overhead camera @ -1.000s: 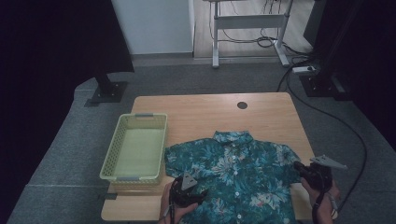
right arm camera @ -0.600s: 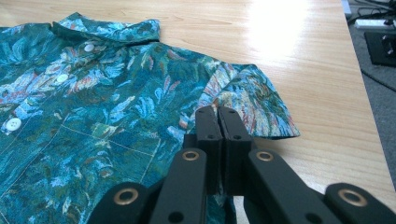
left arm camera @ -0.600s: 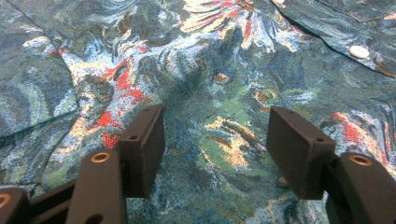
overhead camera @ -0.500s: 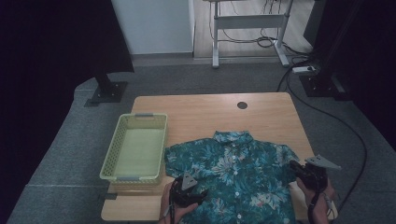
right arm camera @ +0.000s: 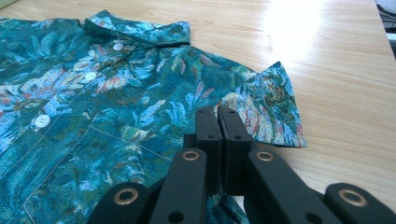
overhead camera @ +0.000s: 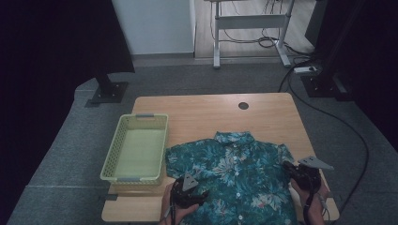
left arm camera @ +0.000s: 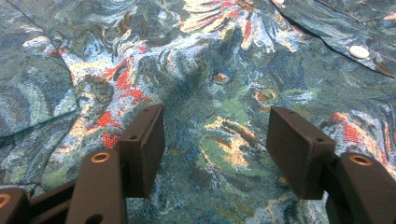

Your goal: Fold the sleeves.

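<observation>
Both grippers at the floral shirt (overhead camera: 234, 173).
My left gripper (left arm camera: 215, 140) hovers wide over the fabric; my right gripper (right arm camera: 218, 123) is pressed together beside the sleeve (right arm camera: 273, 102), gripping nothing visible.

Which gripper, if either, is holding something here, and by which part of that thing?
The left gripper is open over the shirt, holding nothing. The right gripper is shut at the shirt's side edge below the sleeve; whether it pinches cloth cannot be told.
</observation>
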`<state>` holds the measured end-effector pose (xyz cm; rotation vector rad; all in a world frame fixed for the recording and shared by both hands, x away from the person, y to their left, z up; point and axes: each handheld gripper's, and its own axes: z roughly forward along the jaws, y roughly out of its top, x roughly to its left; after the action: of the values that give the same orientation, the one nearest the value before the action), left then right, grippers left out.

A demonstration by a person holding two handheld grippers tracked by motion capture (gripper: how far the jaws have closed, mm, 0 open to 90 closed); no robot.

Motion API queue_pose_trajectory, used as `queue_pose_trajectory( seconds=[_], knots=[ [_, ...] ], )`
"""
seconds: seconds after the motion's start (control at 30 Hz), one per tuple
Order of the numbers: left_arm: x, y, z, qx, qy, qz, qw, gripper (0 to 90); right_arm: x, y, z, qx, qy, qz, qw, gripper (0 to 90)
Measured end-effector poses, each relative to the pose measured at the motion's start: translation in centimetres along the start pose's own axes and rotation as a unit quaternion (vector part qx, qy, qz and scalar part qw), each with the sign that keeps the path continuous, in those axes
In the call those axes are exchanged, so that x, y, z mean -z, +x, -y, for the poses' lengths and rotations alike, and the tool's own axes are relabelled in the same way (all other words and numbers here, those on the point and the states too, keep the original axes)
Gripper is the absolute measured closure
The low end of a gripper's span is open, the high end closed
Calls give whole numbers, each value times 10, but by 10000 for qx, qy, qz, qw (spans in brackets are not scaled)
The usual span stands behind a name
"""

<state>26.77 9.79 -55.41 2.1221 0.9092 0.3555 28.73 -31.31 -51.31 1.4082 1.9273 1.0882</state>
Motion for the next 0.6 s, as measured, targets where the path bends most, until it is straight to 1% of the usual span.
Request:
queue_pose_trajectory(
  seconds=[0.17, 0.5, 0.6],
  knots=[
    [0, 0, 0, -6, 5, -2, 10000, 372, -4, 8, 0, 140, 8, -16, 9999, 867],
    [0, 0, 0, -6, 4, -5, 10000, 372, -10, 19, 1, 299, 10, 2, 9996, 867],
    [0, 0, 0, -27, 11, -19, 10000, 373, -12, 23, 0, 360, 34, -32, 9993, 867]
  ],
)
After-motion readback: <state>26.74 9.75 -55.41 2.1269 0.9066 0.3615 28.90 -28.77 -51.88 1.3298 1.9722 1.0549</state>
